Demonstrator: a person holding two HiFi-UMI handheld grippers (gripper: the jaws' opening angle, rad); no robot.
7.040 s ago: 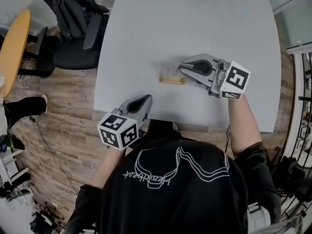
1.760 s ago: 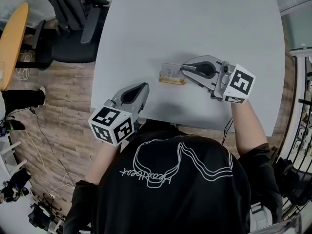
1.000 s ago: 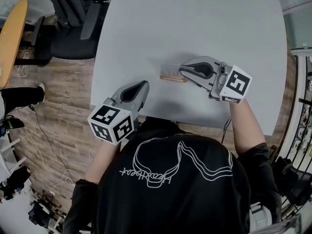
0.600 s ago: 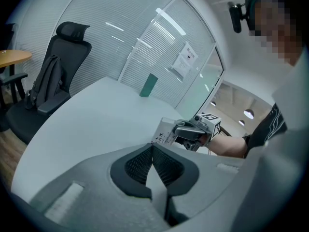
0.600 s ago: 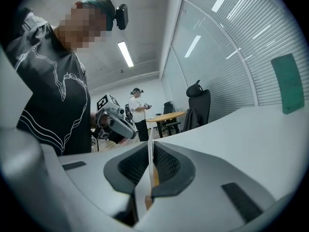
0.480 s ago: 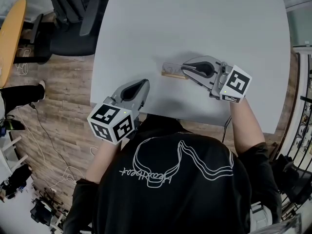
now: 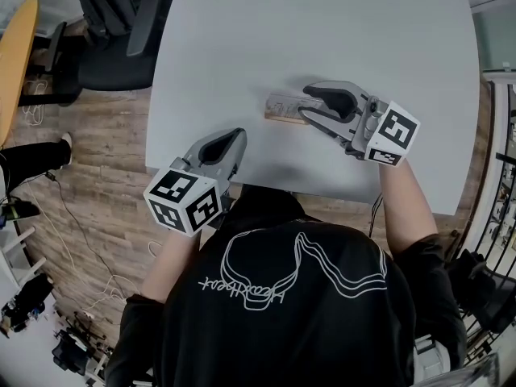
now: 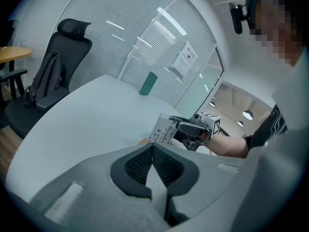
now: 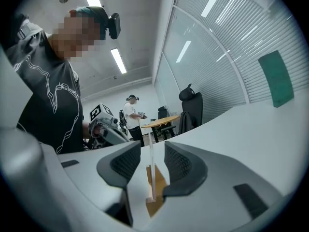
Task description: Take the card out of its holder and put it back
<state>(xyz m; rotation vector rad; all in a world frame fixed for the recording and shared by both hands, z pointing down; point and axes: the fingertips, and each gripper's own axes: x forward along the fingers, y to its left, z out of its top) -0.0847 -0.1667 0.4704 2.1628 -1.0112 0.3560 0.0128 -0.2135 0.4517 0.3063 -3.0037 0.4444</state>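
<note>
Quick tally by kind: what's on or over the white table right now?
card: 1
wooden holder: 1
grippers: 2. The left gripper is shut and empty. The right gripper has jaws that have just been opening, with the card between them and not pressed.
Total: 4

Left hand-held gripper [image 7: 239, 137] closed; right hand-held gripper [image 7: 305, 103] opened around card [image 7: 284, 103]
</note>
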